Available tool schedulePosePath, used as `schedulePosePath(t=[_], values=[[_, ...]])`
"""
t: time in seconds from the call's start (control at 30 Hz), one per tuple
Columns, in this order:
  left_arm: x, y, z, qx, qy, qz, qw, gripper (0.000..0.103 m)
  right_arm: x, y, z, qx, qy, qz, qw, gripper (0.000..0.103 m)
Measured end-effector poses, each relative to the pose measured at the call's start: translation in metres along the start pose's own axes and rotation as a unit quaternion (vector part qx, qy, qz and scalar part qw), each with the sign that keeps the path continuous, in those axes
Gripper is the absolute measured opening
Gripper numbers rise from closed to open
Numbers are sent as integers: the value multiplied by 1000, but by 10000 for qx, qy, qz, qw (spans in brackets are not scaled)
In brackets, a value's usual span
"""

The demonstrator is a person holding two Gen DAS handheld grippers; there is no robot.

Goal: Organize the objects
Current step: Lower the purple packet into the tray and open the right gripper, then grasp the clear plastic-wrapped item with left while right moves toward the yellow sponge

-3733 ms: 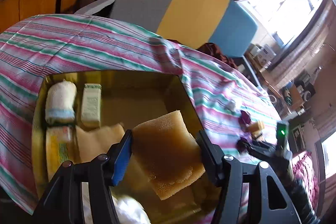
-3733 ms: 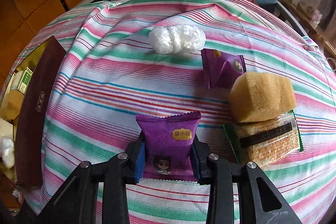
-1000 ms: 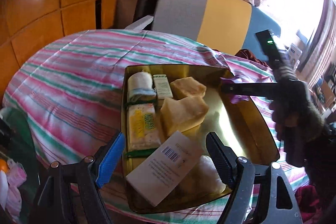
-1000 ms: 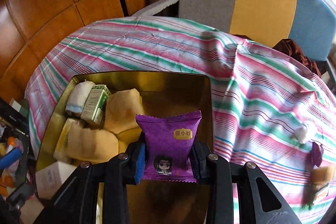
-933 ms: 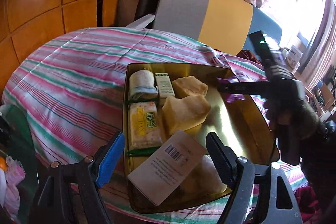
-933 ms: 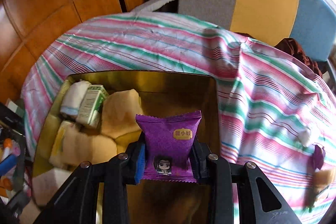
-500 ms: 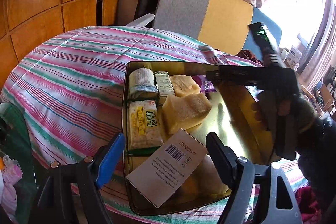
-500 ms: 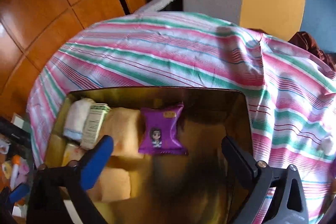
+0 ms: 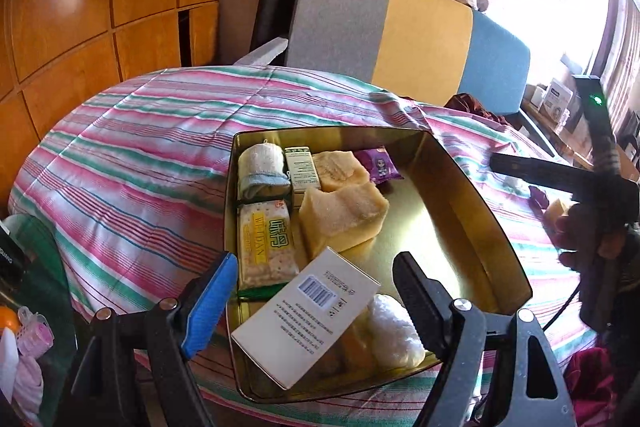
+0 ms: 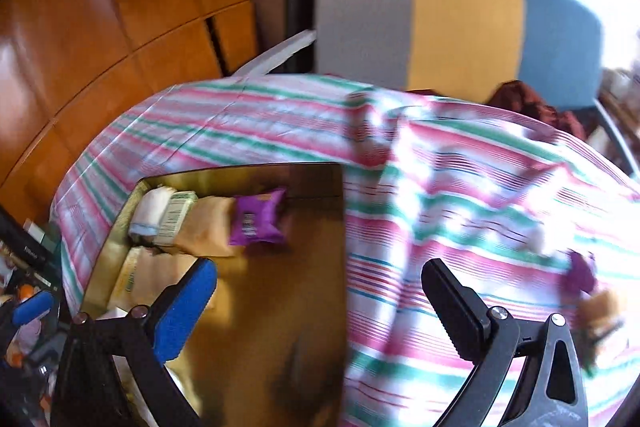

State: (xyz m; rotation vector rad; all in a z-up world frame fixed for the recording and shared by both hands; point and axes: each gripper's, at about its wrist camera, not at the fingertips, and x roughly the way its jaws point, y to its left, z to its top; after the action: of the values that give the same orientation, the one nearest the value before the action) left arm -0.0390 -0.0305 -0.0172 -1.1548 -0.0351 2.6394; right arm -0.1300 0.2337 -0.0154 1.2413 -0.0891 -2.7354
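The left hand-held gripper [image 9: 314,297] hangs with its jaws spread wide and nothing between them, poised over the near end of the gold tin [image 9: 486,227] on the striped tablecloth [image 9: 132,163] of the table. Right beyond its fingertips a white box [image 9: 306,313] with a barcode lies tilted in the tin, a white plastic wad [image 9: 394,331] just to its right. Further ahead lie a cracker packet [image 9: 266,241] and two yellow sponges [image 9: 342,213] — one leaning on the other — with a cloth roll [image 9: 262,167], a small green-printed carton [image 9: 302,169] and the purple snack packet [image 9: 380,167] along the far wall. The right hand-held gripper [image 10: 320,303] is also wide open and empty, held above the tin's right edge; the purple snack packet [image 10: 256,219] lies ahead and to the left of it, resting partly on a sponge. Off to its right — well apart from the tin — another purple packet [image 10: 582,273] and a sponge [image 10: 604,307] sit on the cloth, blurred.
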Motion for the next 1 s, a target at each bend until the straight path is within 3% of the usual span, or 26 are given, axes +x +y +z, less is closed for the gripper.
schedulePosePath(t=[0.3,0.53,0.73,1.0], values=[[-3,-21,-1,267,13,-59,9996,81,-42,-105,-29,354,192,-834,9957,103],[-1,-50,1,576,117,-158,9981,81,-77,-202,-54,1117,39,-1438,9833,103],[2,-86,6,908,219,-254,9953,81,-92,-281,-81,2011,-191,-1749,9636,103],[20,-141,18,1095,547,-752,9896,81,-105,-338,-107,3582,-408,-1434,9216,103]])
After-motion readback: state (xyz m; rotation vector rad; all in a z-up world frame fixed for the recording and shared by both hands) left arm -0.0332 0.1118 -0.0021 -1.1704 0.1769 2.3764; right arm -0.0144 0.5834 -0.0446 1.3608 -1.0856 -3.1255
